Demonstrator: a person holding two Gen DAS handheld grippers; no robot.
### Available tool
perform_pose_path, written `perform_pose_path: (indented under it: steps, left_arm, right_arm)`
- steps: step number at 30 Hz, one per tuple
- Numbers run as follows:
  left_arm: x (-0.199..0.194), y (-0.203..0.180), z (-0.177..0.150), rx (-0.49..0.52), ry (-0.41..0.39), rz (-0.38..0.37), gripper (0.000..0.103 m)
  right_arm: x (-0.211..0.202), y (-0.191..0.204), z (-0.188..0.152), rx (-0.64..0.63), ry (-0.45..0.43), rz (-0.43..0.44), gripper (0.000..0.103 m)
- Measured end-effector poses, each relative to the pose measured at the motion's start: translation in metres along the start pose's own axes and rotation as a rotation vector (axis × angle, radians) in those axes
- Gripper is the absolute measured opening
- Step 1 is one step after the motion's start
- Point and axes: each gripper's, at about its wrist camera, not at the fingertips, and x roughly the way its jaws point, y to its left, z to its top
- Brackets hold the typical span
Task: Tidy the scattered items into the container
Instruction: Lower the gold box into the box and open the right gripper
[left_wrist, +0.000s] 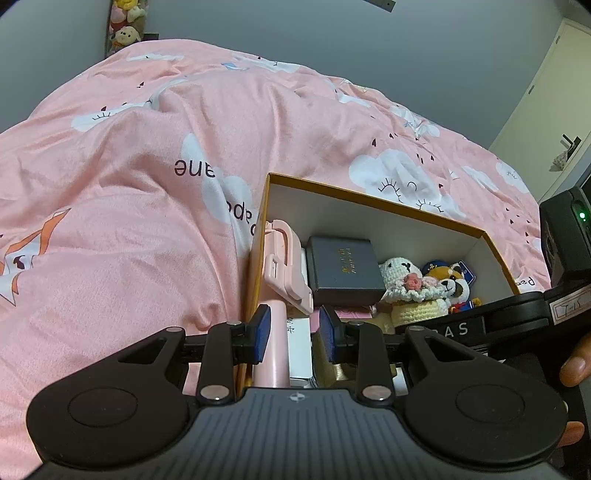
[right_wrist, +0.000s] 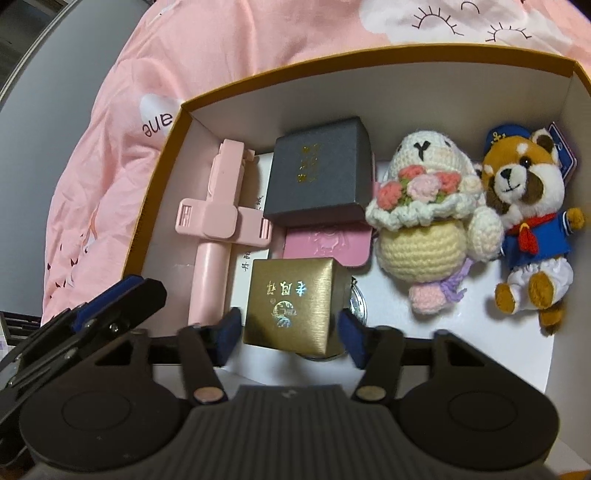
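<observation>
- An orange-rimmed cardboard box (right_wrist: 162, 155) with white inner walls is set on a bed covered by a pink cloud-print duvet (left_wrist: 122, 206).
- Left gripper (left_wrist: 294, 334) is held over the near left corner of the box; its blue-padded fingers (left_wrist: 261, 334) are parted, with nothing clamped. The handle of a pink selfie stick (left_wrist: 284, 266) is seen between them, just beside the left pad; contact cannot be told.
- Right gripper (right_wrist: 291, 338) is held at the near side of the box, fingers (right_wrist: 229, 338) spread wide on either side of a gold gift box (right_wrist: 291, 304); small gaps are seen on both sides, so nothing is gripped.
- Inside the box, the selfie stick (right_wrist: 216, 225) is laid along the left wall, with a white carton partly hidden under it.
- A dark grey gift box (right_wrist: 319, 170) is placed far centre, resting on a pink case (right_wrist: 327, 245).
- A crocheted bunny with a bouquet (right_wrist: 428, 218) is laid right of centre, touching a red panda plush in a sailor outfit (right_wrist: 528, 218) by the right wall.
- A round metal item is partly hidden behind the gold gift box; what it is cannot be told.
- Stuffed toys (left_wrist: 127, 22) are seen by the far wall.
</observation>
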Motion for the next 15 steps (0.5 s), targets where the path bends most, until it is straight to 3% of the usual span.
perform_pose_path:
  steps: [1, 3, 15]
  left_arm:
    - [0.000, 0.000, 0.000, 0.000, 0.000, 0.002, 0.034]
    - [0.000, 0.000, 0.000, 0.001, 0.001, 0.004, 0.034]
    - [0.000, -0.007, -0.002, 0.036, 0.002, 0.033, 0.035]
  right_arm:
    - [0.000, 0.000, 0.000, -0.005, -0.002, 0.001, 0.047]
    - [0.002, 0.000, -0.001, -0.013, 0.003, 0.006, 0.044]
    - [-0.013, 0.004, -0.010, -0.088, -0.045, -0.015, 0.047]
